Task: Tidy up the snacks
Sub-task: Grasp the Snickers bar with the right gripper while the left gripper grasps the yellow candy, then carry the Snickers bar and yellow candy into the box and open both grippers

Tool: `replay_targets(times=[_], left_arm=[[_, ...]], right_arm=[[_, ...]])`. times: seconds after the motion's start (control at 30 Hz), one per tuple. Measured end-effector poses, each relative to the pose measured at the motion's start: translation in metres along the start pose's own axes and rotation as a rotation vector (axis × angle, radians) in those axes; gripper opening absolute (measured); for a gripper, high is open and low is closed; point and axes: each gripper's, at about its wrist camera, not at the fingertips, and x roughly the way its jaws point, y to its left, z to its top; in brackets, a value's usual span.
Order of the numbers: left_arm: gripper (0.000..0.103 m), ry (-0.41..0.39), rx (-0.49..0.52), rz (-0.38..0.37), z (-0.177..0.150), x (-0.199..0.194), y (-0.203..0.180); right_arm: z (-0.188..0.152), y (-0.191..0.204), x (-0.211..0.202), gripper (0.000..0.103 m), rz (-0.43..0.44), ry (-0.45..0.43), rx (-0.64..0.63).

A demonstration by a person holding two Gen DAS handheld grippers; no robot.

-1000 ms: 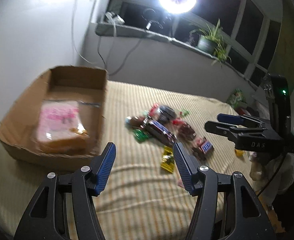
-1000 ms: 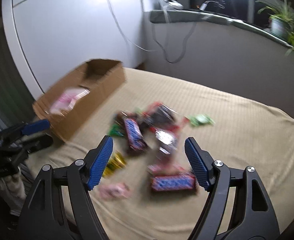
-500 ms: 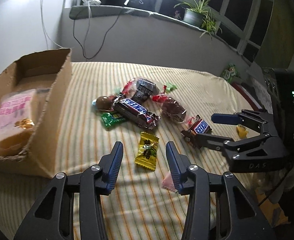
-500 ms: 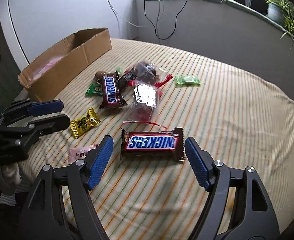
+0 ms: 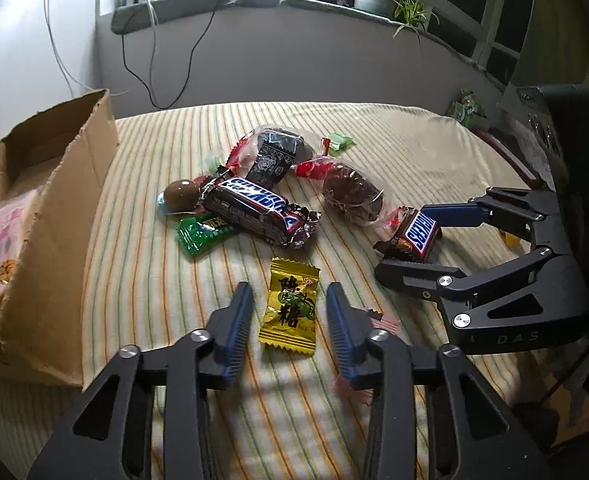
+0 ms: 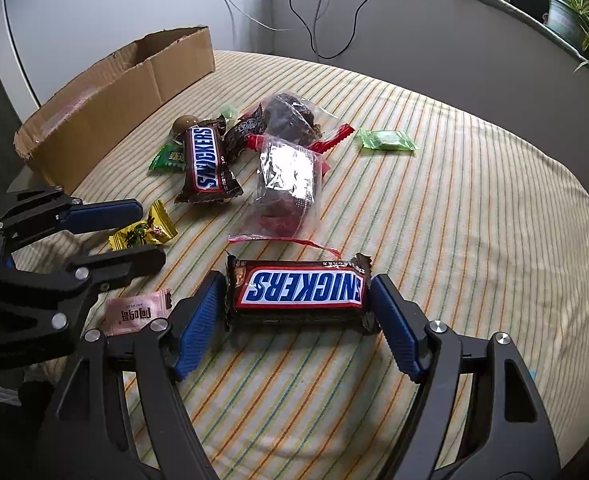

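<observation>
Closing around a yellow candy (image 5: 290, 307) at lower centre, left gripper (image 5: 290, 316) not yet touching it; right gripper (image 6: 298, 316) wide open, straddling a Snickers bar (image 6: 300, 292), pads apparently clear

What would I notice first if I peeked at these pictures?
Probably the Snickers bar lying between the right gripper's open blue fingers, right up front on the striped cloth. Next, the yellow candy between the left gripper's closing jaws, not yet pinched. Behind them sits a heap of sweets with a second Snickers bar, and a cardboard box on the left.
</observation>
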Motion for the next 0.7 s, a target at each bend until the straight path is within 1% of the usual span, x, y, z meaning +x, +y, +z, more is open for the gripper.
replay_targets(times=[0.03,0.1,0.17,0.43,0.47,0.7], left_arm=[[0.026,0.001,0.006,0.005,-0.001,0.000,0.000],[0.024,-0.001,0.015,0.007,-0.001,-0.001,0.000],[0.023,-0.003,0.017,0.002,-0.002,-0.002,-0.001],[0.023,-0.014,0.004,-0.012,-0.003,-0.006,0.001],[0.023,-0.018,0.001,-0.013,-0.002,-0.007,0.003],[0.023,-0.060,-0.024,-0.016,0.000,-0.025,0.013]], right_arm=[[0.000,0.000,0.000,0.077,0.001,0.002,0.001],[0.000,0.001,0.000,0.076,-0.002,0.003,-0.001],[0.000,0.001,-0.001,0.070,-0.003,0.000,-0.005],[-0.005,0.001,-0.009,0.061,-0.013,-0.006,0.002],[-0.006,0.001,-0.011,0.060,-0.028,-0.015,0.007],[-0.005,-0.004,-0.025,0.059,-0.030,-0.032,0.022]])
